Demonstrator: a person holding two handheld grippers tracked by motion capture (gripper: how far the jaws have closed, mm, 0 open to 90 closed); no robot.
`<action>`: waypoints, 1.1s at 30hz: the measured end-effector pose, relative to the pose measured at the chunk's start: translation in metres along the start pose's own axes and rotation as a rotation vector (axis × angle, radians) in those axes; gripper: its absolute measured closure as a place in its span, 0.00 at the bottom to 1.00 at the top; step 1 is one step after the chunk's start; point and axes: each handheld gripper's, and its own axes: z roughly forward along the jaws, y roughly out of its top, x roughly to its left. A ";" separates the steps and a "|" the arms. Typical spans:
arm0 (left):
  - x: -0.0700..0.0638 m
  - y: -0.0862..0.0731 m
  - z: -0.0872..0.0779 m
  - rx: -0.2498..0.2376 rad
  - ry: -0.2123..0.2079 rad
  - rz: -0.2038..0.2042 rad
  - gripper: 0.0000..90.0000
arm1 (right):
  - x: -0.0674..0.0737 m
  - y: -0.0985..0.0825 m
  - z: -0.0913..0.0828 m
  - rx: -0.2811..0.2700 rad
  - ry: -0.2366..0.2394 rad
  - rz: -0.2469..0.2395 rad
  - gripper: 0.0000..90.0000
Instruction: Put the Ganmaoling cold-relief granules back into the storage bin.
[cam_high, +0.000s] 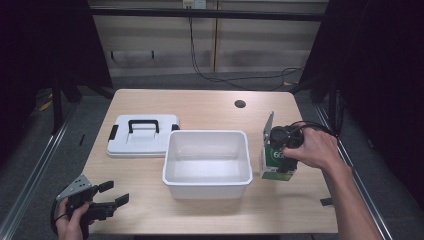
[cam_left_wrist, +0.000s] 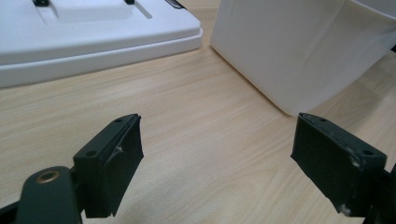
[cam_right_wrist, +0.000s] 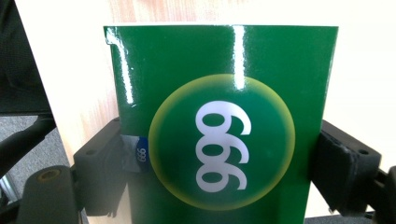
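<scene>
A green box (cam_high: 274, 161) with a white "999" in a yellow-rimmed circle (cam_right_wrist: 219, 112) stands on the table just right of the white tub (cam_high: 207, 182). My right gripper (cam_high: 283, 156) is shut on this box from above, its jaws pressing both sides (cam_right_wrist: 219, 172). The tub looks empty. Its white lid with a black handle (cam_high: 142, 135) lies flat to the tub's left. My left gripper (cam_high: 113, 196) hovers low at the table's front left corner, open, nothing between its jaws (cam_left_wrist: 217, 158); ahead of it are the lid (cam_left_wrist: 93, 42) and the tub's wall (cam_left_wrist: 299, 51).
A round cable hole (cam_high: 240, 104) sits near the table's far edge. Bare wood stretches in front of the tub and lid. Dark frame rails flank both sides of the table, and cables trail on the floor beyond.
</scene>
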 end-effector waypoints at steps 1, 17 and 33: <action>0.000 0.000 0.000 -0.001 -0.001 0.000 0.18 | 0.001 -0.001 -0.003 -0.006 0.003 -0.004 0.18; 0.000 0.000 0.000 0.000 0.000 -0.001 0.18 | 0.005 -0.005 -0.026 0.001 -0.015 0.005 0.18; 0.000 0.000 0.000 0.000 0.000 -0.002 0.18 | 0.007 0.001 -0.047 0.022 -0.023 0.022 0.18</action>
